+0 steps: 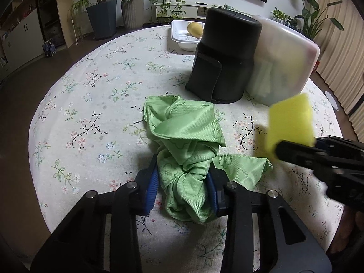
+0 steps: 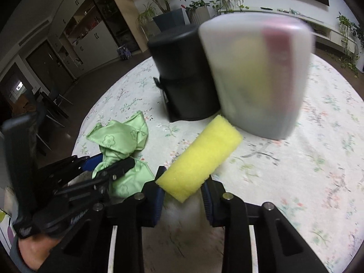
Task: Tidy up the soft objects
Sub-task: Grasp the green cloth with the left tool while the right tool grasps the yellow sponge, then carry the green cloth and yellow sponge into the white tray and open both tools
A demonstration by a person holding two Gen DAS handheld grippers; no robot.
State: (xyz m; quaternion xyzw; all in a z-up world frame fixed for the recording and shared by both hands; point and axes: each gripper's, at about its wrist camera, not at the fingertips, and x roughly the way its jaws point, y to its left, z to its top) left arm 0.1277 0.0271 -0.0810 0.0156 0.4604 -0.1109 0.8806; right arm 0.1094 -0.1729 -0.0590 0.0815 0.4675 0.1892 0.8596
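Your table (image 1: pixel 75 104), under a floral cloth, carries a black cylindrical appliance (image 1: pixel 225 56) touching a frosted plastic box (image 1: pixel 286 63); neither shows any readable brand or label. Your left gripper (image 1: pixel 182 188) is clamped on the crumpled green cloth (image 1: pixel 186 134), which rests on the table in front of the appliance. Your right gripper (image 2: pixel 184 195) is clamped on one end of the yellow sponge (image 2: pixel 202 157), held above the table just before the box.

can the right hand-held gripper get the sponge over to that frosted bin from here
Probably yes. The right hand-held gripper is shut on the yellow sponge, and the frosted bin stands just ahead with only bare tablecloth between; the black canister sits off to its side.
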